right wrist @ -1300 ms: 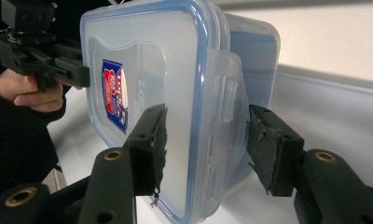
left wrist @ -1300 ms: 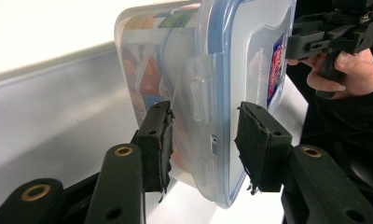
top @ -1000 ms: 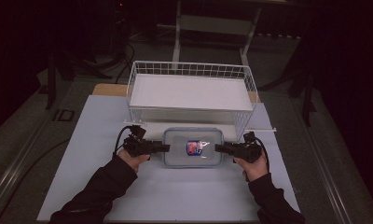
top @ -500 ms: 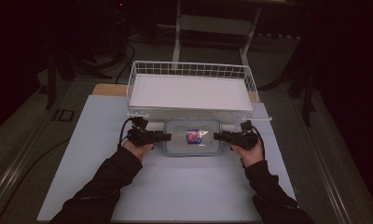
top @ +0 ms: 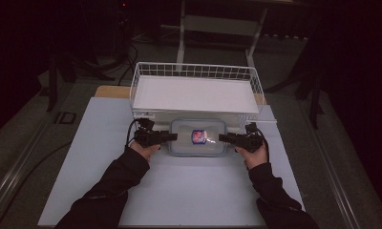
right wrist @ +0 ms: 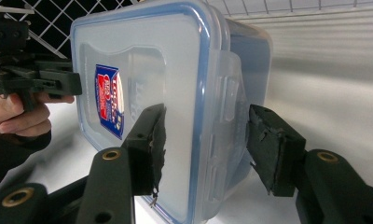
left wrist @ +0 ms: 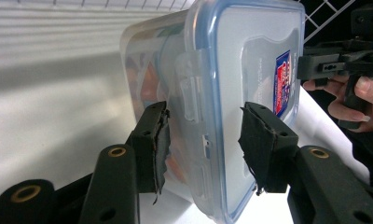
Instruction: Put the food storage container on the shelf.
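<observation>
A clear plastic container with a blue-rimmed lid and a red and blue label lies on the white table, just in front of the wire basket. My left gripper reaches its left end and my right gripper its right end. In the left gripper view the pads flank the container at its side clip; these jaws have just been opening, and a gap shows beside the lid. In the right gripper view the pads sit against lid and base of the container. Something orange shows inside it.
The white wire basket stands at the back of the table with a white liner in it, close behind the container. The white table top stretches towards the person. Both forearms in dark sleeves come in from below.
Both hands and the container between them have moved away from the person, up to the basket's front wall. The left jaws have parted slightly from the container.
</observation>
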Demonstrator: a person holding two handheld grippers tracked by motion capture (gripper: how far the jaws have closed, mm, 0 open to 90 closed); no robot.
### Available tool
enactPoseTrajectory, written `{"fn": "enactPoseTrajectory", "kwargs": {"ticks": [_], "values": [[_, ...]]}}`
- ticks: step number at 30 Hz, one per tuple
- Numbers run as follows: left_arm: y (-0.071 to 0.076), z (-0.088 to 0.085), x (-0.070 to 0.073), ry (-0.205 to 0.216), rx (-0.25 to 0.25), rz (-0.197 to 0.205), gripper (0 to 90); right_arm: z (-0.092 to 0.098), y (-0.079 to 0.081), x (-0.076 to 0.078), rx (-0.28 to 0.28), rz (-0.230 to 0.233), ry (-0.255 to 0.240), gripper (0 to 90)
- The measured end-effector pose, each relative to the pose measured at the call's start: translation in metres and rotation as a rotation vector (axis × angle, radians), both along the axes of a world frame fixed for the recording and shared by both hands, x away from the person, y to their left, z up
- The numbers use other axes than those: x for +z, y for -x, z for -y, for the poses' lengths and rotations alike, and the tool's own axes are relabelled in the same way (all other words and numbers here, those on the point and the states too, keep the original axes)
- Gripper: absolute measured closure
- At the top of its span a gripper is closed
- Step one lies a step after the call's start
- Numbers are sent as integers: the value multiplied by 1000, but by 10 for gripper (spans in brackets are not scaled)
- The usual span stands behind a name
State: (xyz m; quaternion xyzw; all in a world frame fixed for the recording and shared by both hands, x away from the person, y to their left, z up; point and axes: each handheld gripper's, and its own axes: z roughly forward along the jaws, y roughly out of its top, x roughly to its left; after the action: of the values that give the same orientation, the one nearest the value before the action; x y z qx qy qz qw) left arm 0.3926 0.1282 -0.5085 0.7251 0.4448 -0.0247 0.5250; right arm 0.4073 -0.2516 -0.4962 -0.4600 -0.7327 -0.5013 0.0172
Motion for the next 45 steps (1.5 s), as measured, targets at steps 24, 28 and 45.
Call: {"fn": "enactPoseTrajectory", "kwargs": {"ticks": [24, 28, 45], "values": [[-8, 7, -1, -61, 136, 130, 379, -15, 2, 7, -141, 94, 96, 393], [-4, 6, 1, -52, 117, 143, 311, -13, 7, 8, -134, 111, 87, 377], [37, -13, 26, -44, 15, 156, 22, -34, 62, 30, 7, 176, 60, 421]]}}
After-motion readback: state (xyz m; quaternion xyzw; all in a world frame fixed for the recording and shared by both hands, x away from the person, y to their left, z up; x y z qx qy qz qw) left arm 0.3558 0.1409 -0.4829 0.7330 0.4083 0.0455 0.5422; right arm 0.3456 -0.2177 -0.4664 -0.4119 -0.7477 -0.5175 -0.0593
